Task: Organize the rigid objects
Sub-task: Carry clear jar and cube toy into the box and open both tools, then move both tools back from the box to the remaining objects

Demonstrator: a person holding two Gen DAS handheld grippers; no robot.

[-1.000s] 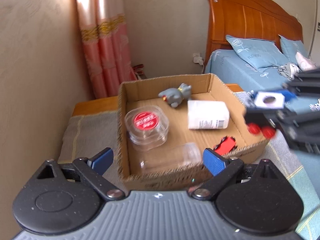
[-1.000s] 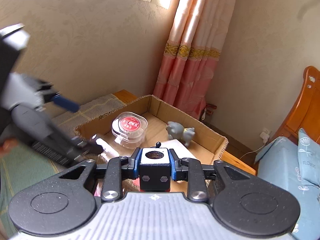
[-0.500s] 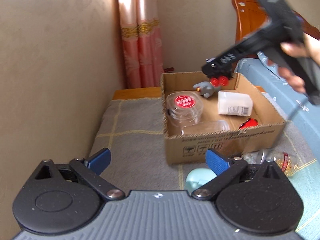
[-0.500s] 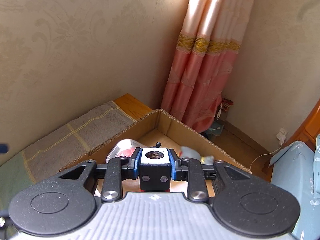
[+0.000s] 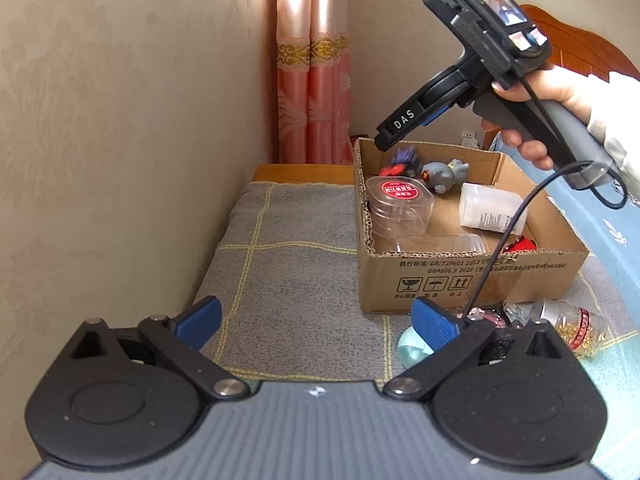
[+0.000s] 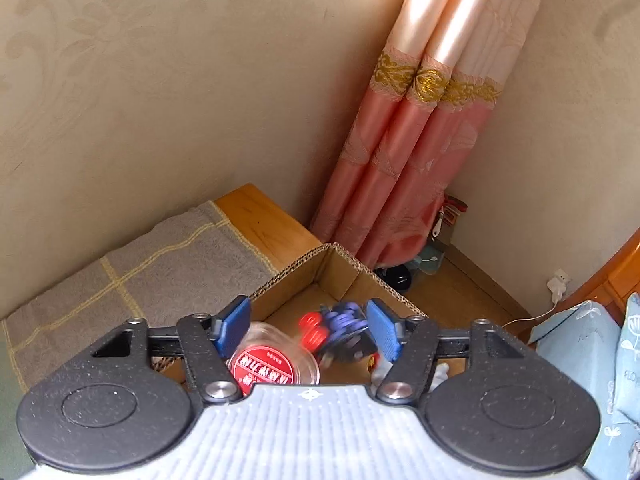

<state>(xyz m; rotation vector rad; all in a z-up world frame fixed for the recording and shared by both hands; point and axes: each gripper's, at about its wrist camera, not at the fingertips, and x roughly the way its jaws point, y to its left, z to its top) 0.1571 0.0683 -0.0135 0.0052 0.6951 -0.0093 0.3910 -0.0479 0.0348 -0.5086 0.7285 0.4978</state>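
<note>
A cardboard box (image 5: 472,276) stands on a grey blanket. In it lie a clear round container with a red lid (image 5: 398,196), a grey animal figure (image 5: 444,174), a white bottle (image 5: 490,208), a clear jar (image 5: 440,244) and a red toy car (image 5: 522,245). My right gripper (image 6: 308,330) is open above the box's far corner (image 6: 332,258). A blurred blue, black and red toy (image 6: 340,330) falls between its fingers; it also shows in the left wrist view (image 5: 402,162). My left gripper (image 5: 316,318) is open and empty over the blanket in front of the box.
A pale blue round object (image 5: 412,350) and a clear bottle with gold and red contents (image 5: 568,324) lie on the blanket in front of the box. A wall runs along the left. Pink curtains (image 6: 404,152) hang behind. A bed lies to the right.
My right gripper opened and let go of the blue and red toy, which drops into the box's far corner. My left gripper has pulled back from the box.
</note>
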